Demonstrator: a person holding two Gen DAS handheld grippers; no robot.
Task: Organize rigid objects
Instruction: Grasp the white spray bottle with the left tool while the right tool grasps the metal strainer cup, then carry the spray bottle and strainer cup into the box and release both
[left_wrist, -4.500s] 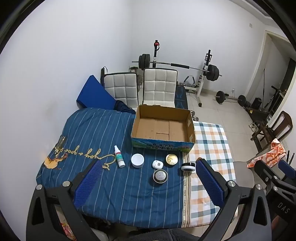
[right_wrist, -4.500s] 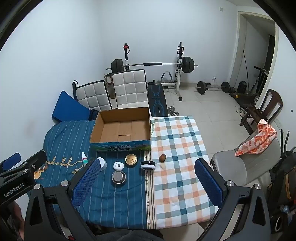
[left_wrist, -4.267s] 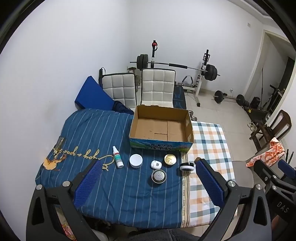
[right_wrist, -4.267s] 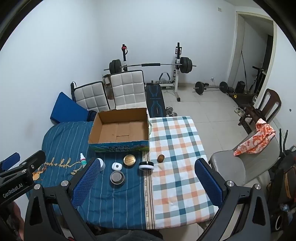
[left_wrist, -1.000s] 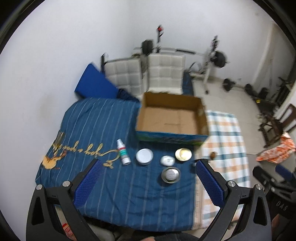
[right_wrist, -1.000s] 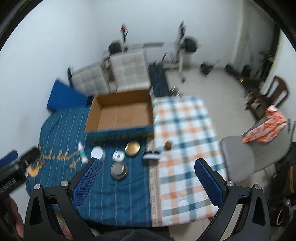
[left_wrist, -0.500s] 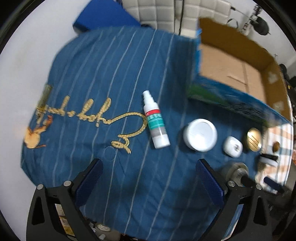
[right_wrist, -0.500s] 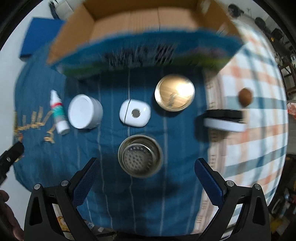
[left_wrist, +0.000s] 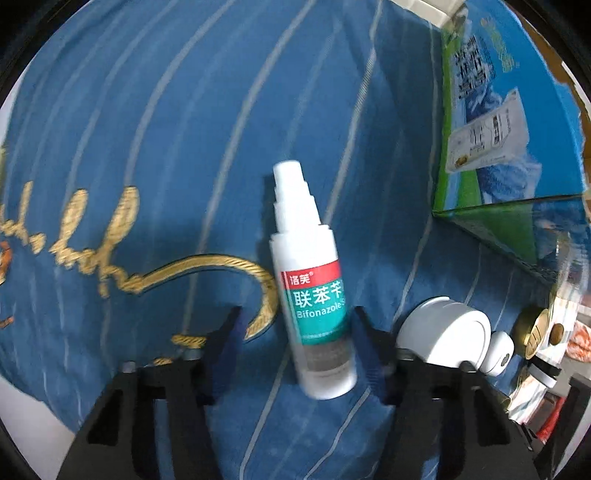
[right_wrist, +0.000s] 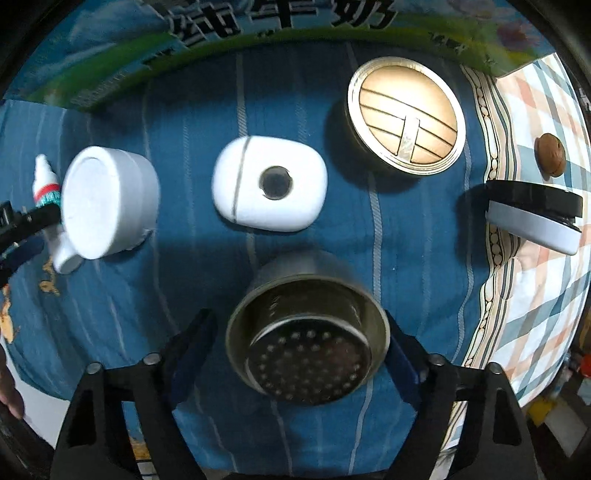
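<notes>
A white spray bottle (left_wrist: 314, 291) with a red and teal label lies on the blue striped cloth. My left gripper (left_wrist: 295, 343) is open, low over the cloth, its fingers on either side of the bottle's lower half. A round metal strainer cup (right_wrist: 308, 332) stands on the cloth. My right gripper (right_wrist: 299, 350) is open with its fingers on either side of the cup. The bottle also shows in the right wrist view (right_wrist: 46, 192), at the far left.
The printed cardboard box (left_wrist: 506, 122) stands to the right of the bottle; its front wall (right_wrist: 221, 40) fills the top of the right view. A white round jar (right_wrist: 107, 199), a white oval case (right_wrist: 269, 188), a gold tin (right_wrist: 406, 114), a black-and-white puck (right_wrist: 532, 214) and a brown nut (right_wrist: 550, 153) lie nearby.
Both grippers have dropped from high above the table to just over the cloth. The left now straddles the spray bottle; the right now straddles the strainer cup.
</notes>
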